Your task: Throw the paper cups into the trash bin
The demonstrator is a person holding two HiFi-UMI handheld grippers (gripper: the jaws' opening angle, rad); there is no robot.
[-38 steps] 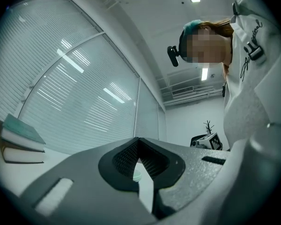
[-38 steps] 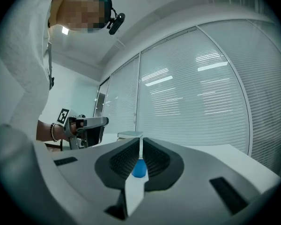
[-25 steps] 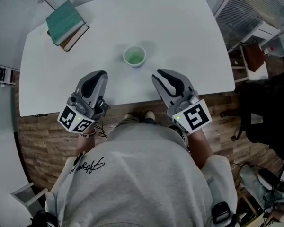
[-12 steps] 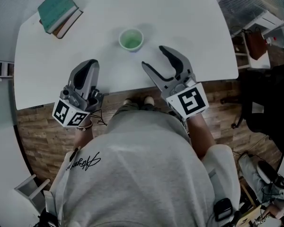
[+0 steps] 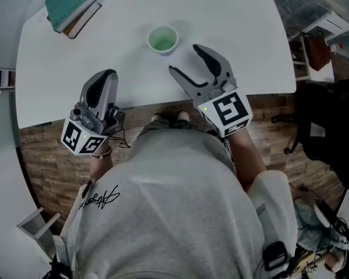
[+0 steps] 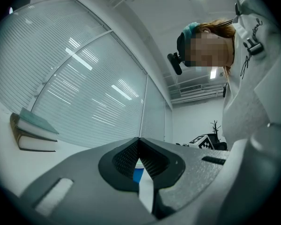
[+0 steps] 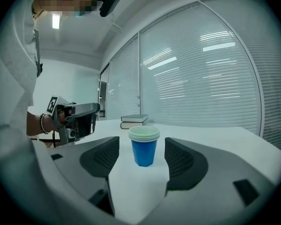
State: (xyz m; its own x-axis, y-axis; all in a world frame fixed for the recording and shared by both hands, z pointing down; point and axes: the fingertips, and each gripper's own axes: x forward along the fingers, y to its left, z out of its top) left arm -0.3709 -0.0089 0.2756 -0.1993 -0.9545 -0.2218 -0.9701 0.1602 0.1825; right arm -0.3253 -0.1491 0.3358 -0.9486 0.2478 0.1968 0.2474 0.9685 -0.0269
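Right gripper (image 5: 184, 58): fingers opening wide, nothing between them. A stack of blue paper cups (image 7: 144, 146) stands upright on the white bench (image 5: 232, 28), just beyond the fingertips. Left gripper (image 5: 103, 77): fingers pressed together, empty. The script printed on the person's grey top (image 5: 102, 199) is unreadable.

Stack of cups (image 5: 162, 39): several paper ones nested together, rims layered at top. Outer walls blue, rims and inside pale green. Stack upright, mouth up, tapering to narrower base. From above only round pale green opening shows. Stands alone on white table (image 5: 232, 51), roughly mid-width, set back from edge nearest person. Base flat on tabletop, no tilt.
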